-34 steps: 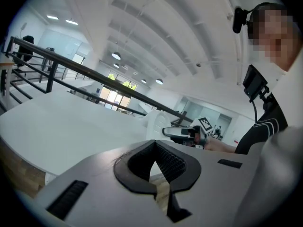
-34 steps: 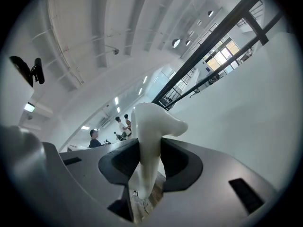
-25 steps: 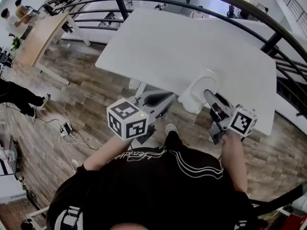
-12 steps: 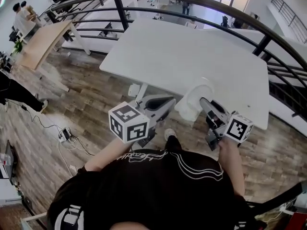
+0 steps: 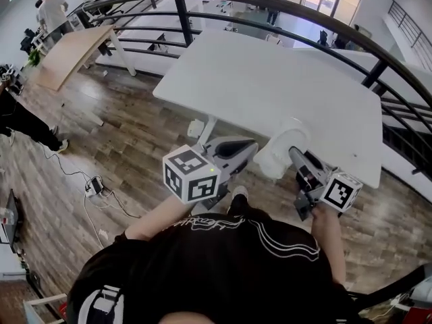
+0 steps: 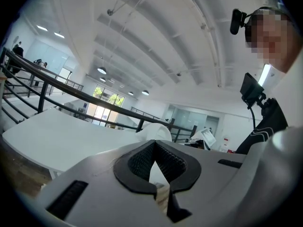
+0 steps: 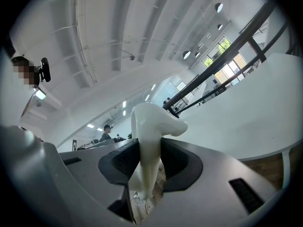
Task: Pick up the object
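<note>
Right gripper [image 7: 147, 151] clamps a glossy white object [image 7: 152, 119] at the near edge of a white table [image 5: 270, 79]. Left gripper [image 6: 154, 148] is pinched closed and empty.

**Out of sight around the two claws**

From above, the right claw [image 5: 294, 155] covers the near side of the white object [image 5: 282, 142], so its pads cannot be seen there. In that claw's own view the object's lower end drops between the pads into shadow, and what the object is cannot be told. The left claw [image 6: 152, 143] hides all but the object's rounded top in its own view. The marker cubes [image 5: 191, 174] cover both hands from above. The desk [image 5: 270, 79] hides most of its own legs, and the people [image 5: 50, 9] by the far wooden table [image 5: 67, 52] are too small to make out.
</note>
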Action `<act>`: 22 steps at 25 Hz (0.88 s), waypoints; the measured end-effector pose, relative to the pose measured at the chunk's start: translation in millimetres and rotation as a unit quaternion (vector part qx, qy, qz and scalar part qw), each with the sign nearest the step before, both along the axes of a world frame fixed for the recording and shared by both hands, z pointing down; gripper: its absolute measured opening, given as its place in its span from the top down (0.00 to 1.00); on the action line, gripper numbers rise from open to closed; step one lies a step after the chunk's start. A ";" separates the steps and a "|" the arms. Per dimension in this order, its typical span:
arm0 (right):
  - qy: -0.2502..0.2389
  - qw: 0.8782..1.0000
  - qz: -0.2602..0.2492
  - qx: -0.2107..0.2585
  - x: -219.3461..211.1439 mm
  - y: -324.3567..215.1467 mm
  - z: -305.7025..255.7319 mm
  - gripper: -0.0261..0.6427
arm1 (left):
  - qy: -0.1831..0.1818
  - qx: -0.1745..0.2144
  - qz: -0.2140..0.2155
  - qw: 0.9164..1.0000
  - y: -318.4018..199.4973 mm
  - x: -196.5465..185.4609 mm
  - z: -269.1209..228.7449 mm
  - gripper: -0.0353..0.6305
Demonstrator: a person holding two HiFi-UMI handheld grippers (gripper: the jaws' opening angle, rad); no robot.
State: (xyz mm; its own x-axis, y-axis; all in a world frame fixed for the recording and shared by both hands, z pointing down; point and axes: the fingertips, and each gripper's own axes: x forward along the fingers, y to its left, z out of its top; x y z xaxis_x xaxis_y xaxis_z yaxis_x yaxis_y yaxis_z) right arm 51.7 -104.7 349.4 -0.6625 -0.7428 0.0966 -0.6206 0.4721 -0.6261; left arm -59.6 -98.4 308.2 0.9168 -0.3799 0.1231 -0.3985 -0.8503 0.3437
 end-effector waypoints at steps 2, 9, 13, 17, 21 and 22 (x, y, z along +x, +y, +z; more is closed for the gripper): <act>-0.003 1.000 -0.002 0.008 -2.8 0.3 -6.9 0.77 | 0.001 0.001 0.001 1.000 -0.3 -0.9 -2.7 0.94; -0.007 1.000 -0.005 0.011 -6.7 2.4 -8.6 0.77 | -0.003 0.000 0.014 1.000 2.5 0.6 -4.4 0.94; -0.006 1.000 -0.003 0.010 -5.6 1.9 -7.3 0.77 | -0.001 0.000 0.014 1.000 0.0 -0.8 -3.8 0.94; -0.006 1.000 0.002 0.009 -5.1 2.7 -8.1 0.77 | 0.005 0.001 0.013 1.000 -2.8 -3.1 -6.7 0.94; -0.009 1.000 0.006 0.009 -4.5 -0.1 -6.3 0.77 | 0.006 0.000 0.013 1.000 -7.2 -1.6 -4.4 0.94; -0.010 1.000 0.005 0.010 -4.2 -0.2 -5.4 0.77 | 0.006 -0.001 0.013 1.000 -7.6 -0.9 -3.4 0.94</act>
